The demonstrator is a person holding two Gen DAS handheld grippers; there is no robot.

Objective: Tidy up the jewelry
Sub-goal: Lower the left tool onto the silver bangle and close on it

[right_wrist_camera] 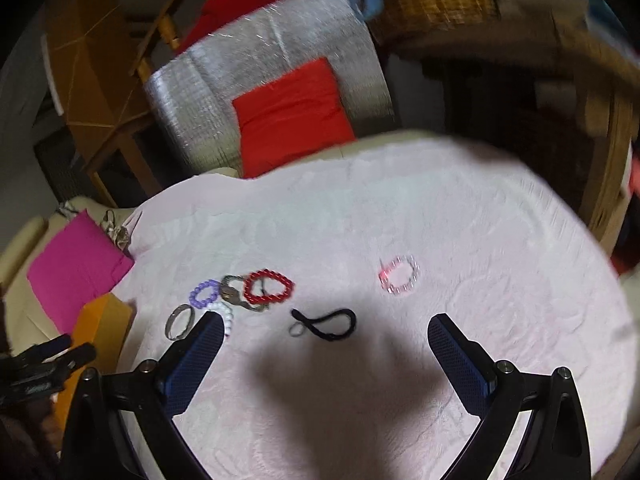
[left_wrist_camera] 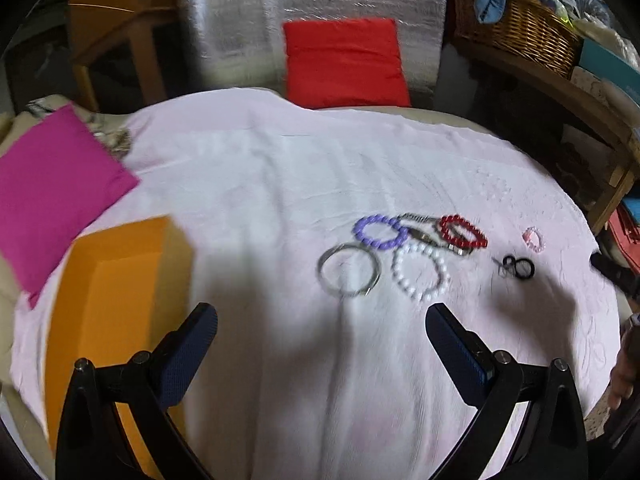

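Observation:
Jewelry lies on a pale pink cloth (left_wrist_camera: 260, 200): a purple bead bracelet (left_wrist_camera: 379, 232), a red bead bracelet (left_wrist_camera: 463, 232), a white bead bracelet (left_wrist_camera: 420, 276), a silver bangle (left_wrist_camera: 349, 274), a metal watch (left_wrist_camera: 420, 234), a black band (left_wrist_camera: 518, 266) and a small pink bracelet (left_wrist_camera: 534, 238). My left gripper (left_wrist_camera: 320, 320) is open and empty, just short of the bangle and white bracelet. My right gripper (right_wrist_camera: 326, 330) is open and empty above the black band (right_wrist_camera: 326, 324); the red bracelet (right_wrist_camera: 268, 286) and pink bracelet (right_wrist_camera: 399, 274) lie beyond it.
An orange box (left_wrist_camera: 116, 300) sits at the left on the cloth, with a magenta cushion (left_wrist_camera: 52, 188) behind it. A red cushion (left_wrist_camera: 344, 60) leans on a silver foil panel (left_wrist_camera: 312, 8) at the back. A wicker basket (left_wrist_camera: 520, 32) stands on a wooden shelf at the right.

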